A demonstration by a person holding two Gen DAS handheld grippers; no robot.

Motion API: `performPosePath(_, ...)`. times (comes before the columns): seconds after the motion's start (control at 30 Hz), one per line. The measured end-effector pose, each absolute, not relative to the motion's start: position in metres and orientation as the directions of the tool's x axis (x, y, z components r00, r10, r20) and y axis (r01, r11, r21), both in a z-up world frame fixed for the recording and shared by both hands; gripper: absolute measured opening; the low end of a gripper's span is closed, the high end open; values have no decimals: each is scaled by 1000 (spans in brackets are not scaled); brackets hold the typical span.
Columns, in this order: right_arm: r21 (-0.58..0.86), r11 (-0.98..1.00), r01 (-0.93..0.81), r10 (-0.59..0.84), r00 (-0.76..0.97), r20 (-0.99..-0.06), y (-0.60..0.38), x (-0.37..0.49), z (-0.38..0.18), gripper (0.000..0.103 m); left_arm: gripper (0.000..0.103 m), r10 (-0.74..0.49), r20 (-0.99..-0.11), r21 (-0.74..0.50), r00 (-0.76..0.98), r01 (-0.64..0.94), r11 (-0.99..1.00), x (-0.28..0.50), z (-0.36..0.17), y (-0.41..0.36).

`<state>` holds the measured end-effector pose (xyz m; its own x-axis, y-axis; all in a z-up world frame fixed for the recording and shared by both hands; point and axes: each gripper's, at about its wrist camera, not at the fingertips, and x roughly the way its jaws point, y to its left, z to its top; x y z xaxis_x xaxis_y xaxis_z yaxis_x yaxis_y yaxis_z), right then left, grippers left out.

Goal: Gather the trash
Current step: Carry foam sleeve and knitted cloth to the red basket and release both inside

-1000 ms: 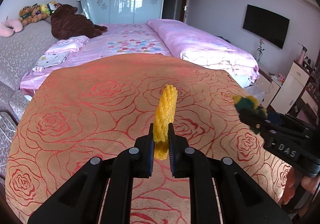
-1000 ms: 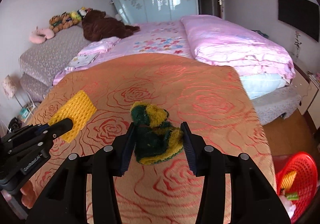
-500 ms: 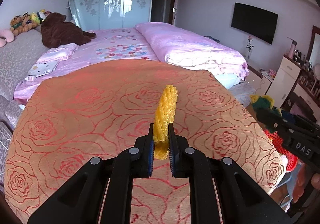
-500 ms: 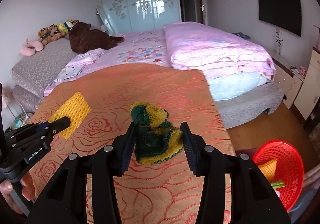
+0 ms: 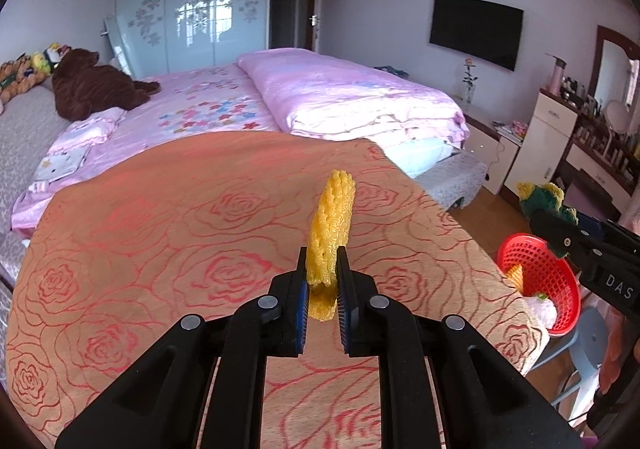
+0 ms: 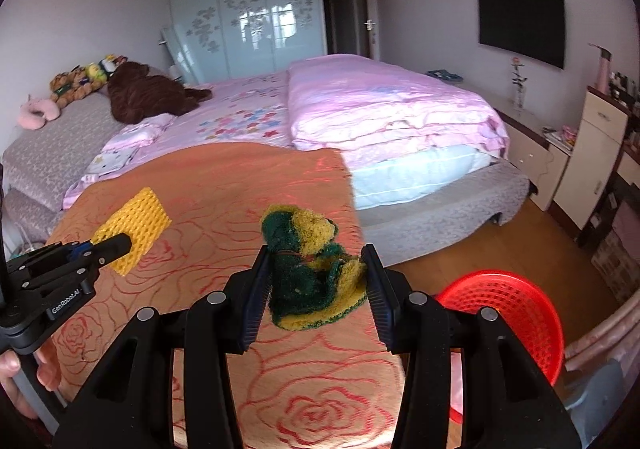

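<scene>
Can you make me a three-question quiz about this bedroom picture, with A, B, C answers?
1. Where is the red basket?
A. On the pink bed
B. On a stool beside the orange rose cloth
C. On the white dresser

2. What colours is the scrubbing sponge in the right gripper?
A. Green and yellow
B. Blue and white
C. All red

3. How does the left gripper stand?
A. Wide open, nothing in it
B. Lying flat on the bed
C. Shut on the yellow foam net

Answers:
1. B, the basket sits low on a grey-blue stool past the edge of the rose-patterned cloth.
2. A, it is a crumpled dark green pad with yellow patches.
3. C, its jaws pinch the net's lower end and the net stands up above them.
</scene>
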<state>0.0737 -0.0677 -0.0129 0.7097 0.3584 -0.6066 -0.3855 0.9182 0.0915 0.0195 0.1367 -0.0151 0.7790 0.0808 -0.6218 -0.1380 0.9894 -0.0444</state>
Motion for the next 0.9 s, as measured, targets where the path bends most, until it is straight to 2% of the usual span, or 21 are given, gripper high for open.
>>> performPosePath(0.9,126,974,-190,228,785,-576,-151,70,-2,44,12,-5,-608,-8,794,0,1000,38,-4,73)
